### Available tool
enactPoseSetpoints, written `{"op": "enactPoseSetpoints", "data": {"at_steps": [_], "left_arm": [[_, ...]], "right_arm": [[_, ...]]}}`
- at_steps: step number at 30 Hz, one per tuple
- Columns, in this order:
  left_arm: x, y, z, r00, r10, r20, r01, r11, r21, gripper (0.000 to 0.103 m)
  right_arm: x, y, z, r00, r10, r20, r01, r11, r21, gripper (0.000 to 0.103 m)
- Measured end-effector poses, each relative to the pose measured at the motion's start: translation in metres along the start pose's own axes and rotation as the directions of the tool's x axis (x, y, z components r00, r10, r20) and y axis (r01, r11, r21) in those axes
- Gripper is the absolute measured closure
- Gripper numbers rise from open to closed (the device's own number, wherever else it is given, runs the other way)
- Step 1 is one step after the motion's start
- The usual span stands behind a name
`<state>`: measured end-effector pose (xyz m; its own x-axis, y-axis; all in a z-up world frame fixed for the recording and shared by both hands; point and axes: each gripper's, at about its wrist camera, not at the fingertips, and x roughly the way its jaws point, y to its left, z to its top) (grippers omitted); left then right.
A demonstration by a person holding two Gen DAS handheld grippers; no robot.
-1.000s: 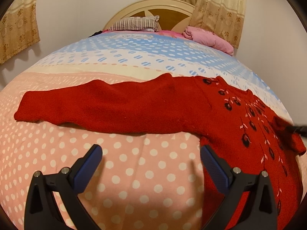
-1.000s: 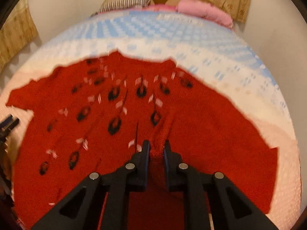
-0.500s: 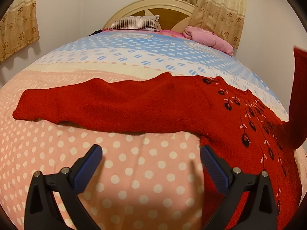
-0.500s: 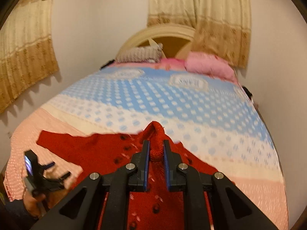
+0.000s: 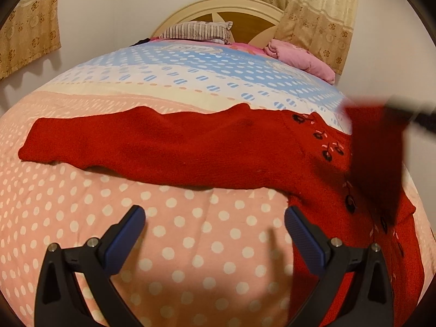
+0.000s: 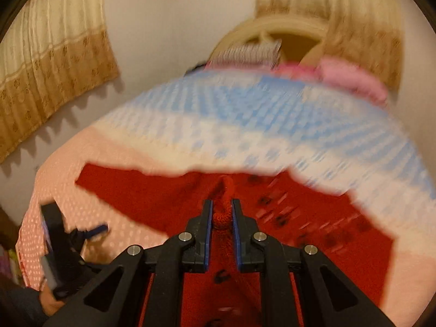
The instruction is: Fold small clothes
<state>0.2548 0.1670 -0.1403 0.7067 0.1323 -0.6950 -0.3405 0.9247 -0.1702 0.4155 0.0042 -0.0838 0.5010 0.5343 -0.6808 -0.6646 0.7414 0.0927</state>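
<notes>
A red knitted sweater [image 5: 190, 147] with dark cherry motifs lies spread on the bed, one sleeve stretched out to the left. My left gripper [image 5: 215, 226] hovers open over the dotted pink bedspread just in front of that sleeve, with nothing between its fingers. My right gripper [image 6: 221, 215] is shut on a bunched fold of the red sweater [image 6: 223, 190] and holds it lifted above the body of the garment. That lifted flap [image 5: 376, 158] hangs at the right edge of the left wrist view, blurred, below the right gripper's dark tip [image 5: 417, 114].
The bedspread [image 5: 190, 245] is pink with white dots in front, blue and white further back. A striped pillow [image 5: 199, 31] and a pink pillow [image 5: 299, 60] lie by the headboard. Curtains hang on both sides. A hand [image 6: 51, 299] holds the left gripper.
My right gripper has lifted the pinched sweater part off the bed and carried it leftward over the garment. The left gripper has stayed in place, open.
</notes>
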Motion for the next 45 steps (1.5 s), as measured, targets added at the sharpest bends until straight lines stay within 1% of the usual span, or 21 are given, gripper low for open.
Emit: {"op": "enactPoseSetpoints", "data": {"at_steps": [3, 5, 6, 8, 10, 13, 16, 19, 21, 23, 26, 27, 28, 29, 30, 31, 33, 37, 41, 44, 45], "left_arm": [[0.001, 0.003, 0.0, 1.0, 0.002, -0.009, -0.002, 1.0, -0.014, 0.0], [0.001, 0.004, 0.0, 1.0, -0.007, -0.009, 0.007, 1.0, -0.02, 0.0], [0.001, 0.004, 0.001, 1.0, -0.014, -0.01, 0.014, 1.0, -0.018, 0.0], [0.001, 0.003, 0.001, 0.999, -0.025, -0.02, 0.025, 1.0, -0.006, 0.0], [-0.002, 0.0, 0.002, 0.999, -0.029, -0.022, 0.03, 0.999, 0.014, 0.0], [-0.017, -0.01, 0.011, 0.998, -0.057, 0.011, 0.056, 0.997, 0.054, 0.0], [-0.023, -0.022, 0.023, 0.993, -0.121, 0.012, 0.12, 0.99, 0.069, 0.0], [-0.022, -0.047, 0.028, 0.979, -0.202, -0.003, 0.201, 0.975, 0.089, 0.0], [-0.012, -0.066, 0.021, 0.978, -0.207, -0.035, 0.21, 0.969, 0.131, 0.0], [0.002, -0.079, 0.013, 0.978, -0.192, -0.074, 0.202, 0.966, 0.162, 0.012], [0.028, -0.093, 0.002, 0.979, -0.144, -0.147, 0.171, 0.966, 0.193, 0.04], [0.032, -0.094, 0.002, 0.976, -0.145, -0.162, 0.175, 0.966, 0.188, 0.05], [0.032, -0.093, 0.004, 0.977, -0.149, -0.154, 0.176, 0.967, 0.182, 0.052], [0.028, -0.094, 0.005, 0.979, -0.154, -0.137, 0.177, 0.968, 0.18, 0.063], [0.026, -0.095, 0.007, 0.98, -0.155, -0.124, 0.177, 0.965, 0.191, 0.078], [0.024, -0.098, 0.008, 0.981, -0.153, -0.118, 0.175, 0.963, 0.207, 0.082], [0.022, -0.098, 0.008, 0.981, -0.16, -0.106, 0.18, 0.96, 0.216, 0.087], [0.015, -0.092, 0.013, 0.979, -0.191, -0.073, 0.201, 0.961, 0.188, 0.088], [0.013, -0.088, 0.022, 0.976, -0.211, -0.058, 0.218, 0.964, 0.151, 0.088], [0.017, -0.088, 0.019, 0.975, -0.204, -0.084, 0.214, 0.966, 0.142, 0.083], [0.02, -0.088, 0.016, 0.977, -0.193, -0.09, 0.204, 0.969, 0.138, 0.077]], "right_arm": [[0.047, 0.006, -0.033, 0.996, 0.041, -0.074, -0.04, 0.999, 0.014, 0.084], [0.062, 0.004, -0.051, 0.992, 0.059, -0.113, -0.054, 0.998, 0.044, 0.072], [0.061, 0.003, -0.058, 0.991, 0.068, -0.114, -0.063, 0.997, 0.054, 0.069], [0.05, -0.003, -0.067, 0.991, 0.082, -0.103, -0.077, 0.995, 0.057, 0.057], [0.035, -0.013, -0.074, 0.994, 0.065, -0.085, -0.061, 0.997, 0.045, 0.052], [0.011, -0.031, -0.081, 0.997, 0.009, -0.076, -0.008, 1.0, 0.014, 0.049], [-0.007, -0.057, -0.096, 0.995, -0.05, -0.086, 0.053, 0.998, 0.036, 0.046], [-0.012, -0.074, -0.112, 0.994, -0.055, -0.096, 0.064, 0.994, 0.083, 0.046], [-0.01, -0.078, -0.123, 0.993, -0.054, -0.106, 0.065, 0.993, 0.098, 0.046], [-0.007, -0.076, -0.135, 0.993, -0.049, -0.105, 0.059, 0.993, 0.101, 0.045], [-0.009, -0.068, -0.145, 0.996, -0.055, -0.072, 0.061, 0.995, 0.084, 0.037], [-0.011, -0.067, -0.146, 0.996, -0.056, -0.068, 0.061, 0.995, 0.081, 0.036], [-0.01, -0.066, -0.146, 0.996, -0.057, -0.065, 0.062, 0.995, 0.081, 0.035], [-0.009, -0.066, -0.147, 0.996, -0.055, -0.069, 0.06, 0.995, 0.082, 0.032], [-0.008, -0.065, -0.149, 0.996, -0.055, -0.074, 0.06, 0.995, 0.075, 0.031], [-0.006, -0.064, -0.149, 0.995, -0.055, -0.078, 0.06, 0.996, 0.069, 0.027], [-0.001, -0.059, -0.15, 0.994, -0.063, -0.094, 0.067, 0.997, 0.045, 0.022], [0.004, -0.045, -0.151, 0.985, -0.132, -0.107, 0.13, 0.991, -0.029, 0.019], [0.0, -0.049, -0.152, 0.989, -0.115, -0.094, 0.115, 0.993, -0.005, 0.019], [-0.001, -0.052, -0.152, 0.99, -0.107, -0.091, 0.108, 0.994, 0.006, 0.019], [0.0, -0.051, -0.152, 0.989, -0.111, -0.094, 0.112, 0.994, 0.003, 0.019]]}}
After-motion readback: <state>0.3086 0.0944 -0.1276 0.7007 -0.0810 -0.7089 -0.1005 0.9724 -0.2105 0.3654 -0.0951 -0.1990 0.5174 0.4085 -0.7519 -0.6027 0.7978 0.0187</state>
